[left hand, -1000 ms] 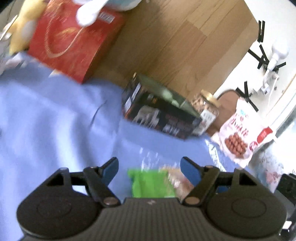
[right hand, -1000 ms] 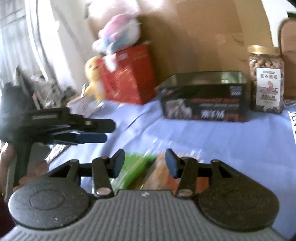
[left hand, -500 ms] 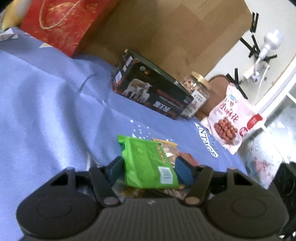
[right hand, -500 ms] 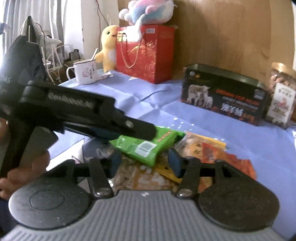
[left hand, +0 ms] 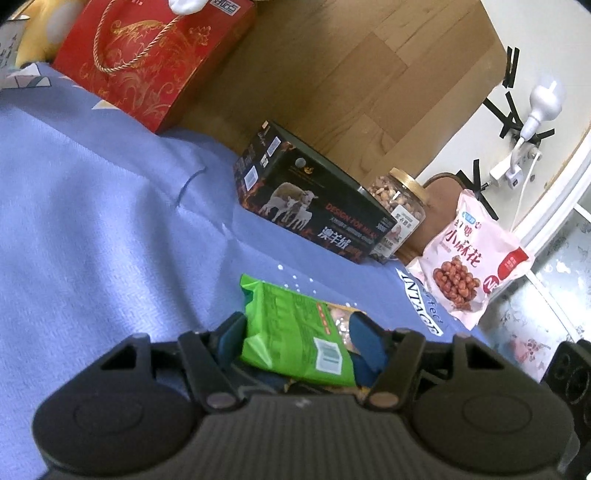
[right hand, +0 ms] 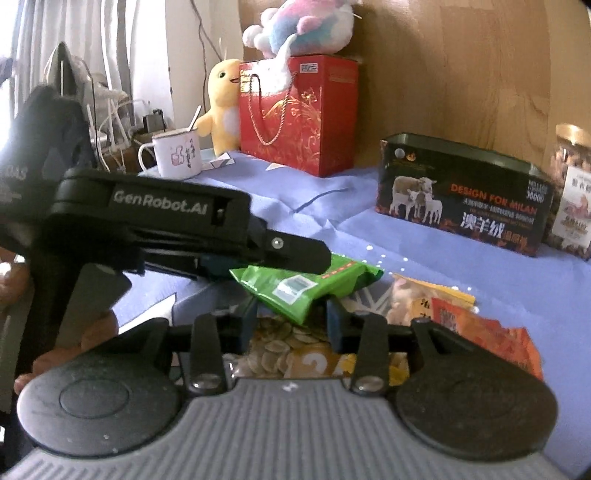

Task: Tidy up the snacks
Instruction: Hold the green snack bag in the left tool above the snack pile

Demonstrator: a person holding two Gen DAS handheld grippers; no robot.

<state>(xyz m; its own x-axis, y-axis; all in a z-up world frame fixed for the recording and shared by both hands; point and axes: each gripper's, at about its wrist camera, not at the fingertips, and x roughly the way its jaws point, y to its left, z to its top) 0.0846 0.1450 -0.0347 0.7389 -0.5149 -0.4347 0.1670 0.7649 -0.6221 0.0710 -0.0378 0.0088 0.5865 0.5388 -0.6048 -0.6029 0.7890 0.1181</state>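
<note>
From the left wrist I see my left gripper (left hand: 295,341) clamped on the green snack packet (left hand: 293,338), just above the blue cloth (left hand: 92,240); the black tin (left hand: 310,210) and nut jar (left hand: 400,208) stand beyond.

From the right wrist, my right gripper (right hand: 291,319) is closing around that packet's lower corner; whether its pads touch, I cannot tell. Orange packets (right hand: 461,317) lie beside it.

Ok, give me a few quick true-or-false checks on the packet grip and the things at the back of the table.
1. The green packet sits between the left gripper's fingers. True.
2. The nut jar stands at the black tin's left end. False: it stands at the right end.
3. A spoon stands in the white mug. True.
4. The yellow plush sits on the red gift bag. False: it stands beside the bag; the pink and blue plush lies on top.
</note>
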